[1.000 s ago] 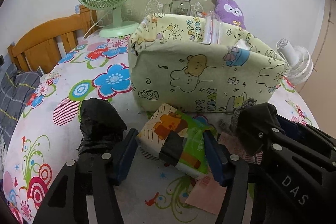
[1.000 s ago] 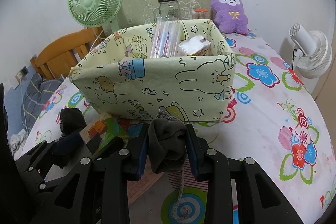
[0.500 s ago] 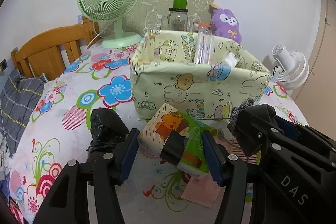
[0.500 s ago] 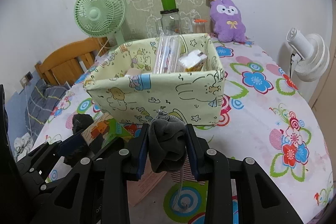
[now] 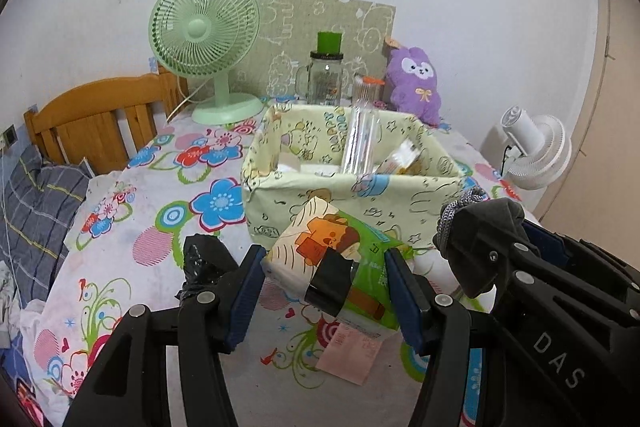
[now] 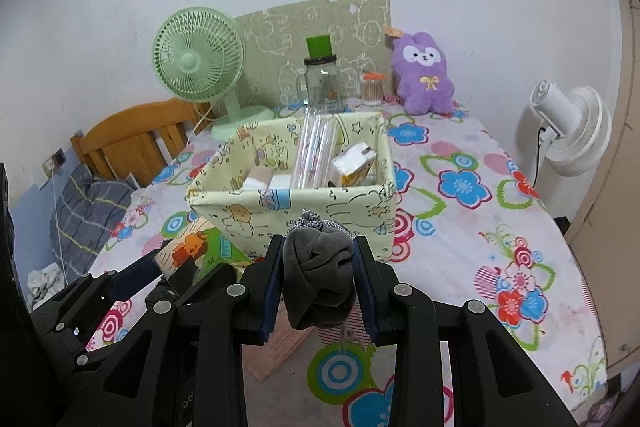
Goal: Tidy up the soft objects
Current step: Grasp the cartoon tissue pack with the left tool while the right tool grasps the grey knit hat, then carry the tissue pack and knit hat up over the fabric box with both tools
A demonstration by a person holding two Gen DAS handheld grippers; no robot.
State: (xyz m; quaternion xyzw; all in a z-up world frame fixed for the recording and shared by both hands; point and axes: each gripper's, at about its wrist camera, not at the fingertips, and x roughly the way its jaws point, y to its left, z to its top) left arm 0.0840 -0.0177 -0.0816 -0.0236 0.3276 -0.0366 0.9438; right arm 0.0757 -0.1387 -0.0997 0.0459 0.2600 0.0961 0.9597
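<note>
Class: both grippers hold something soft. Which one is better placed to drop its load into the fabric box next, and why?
Probably the right gripper: its grey pouch sits centred just before the fabric box. The left gripper, holding the tissue pack, faces the box's near corner.

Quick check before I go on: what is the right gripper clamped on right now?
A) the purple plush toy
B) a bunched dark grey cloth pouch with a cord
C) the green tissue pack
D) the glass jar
B: in the right wrist view the right gripper is closed on the grey cloth pouch; the green tissue pack sits in the left gripper.
</note>
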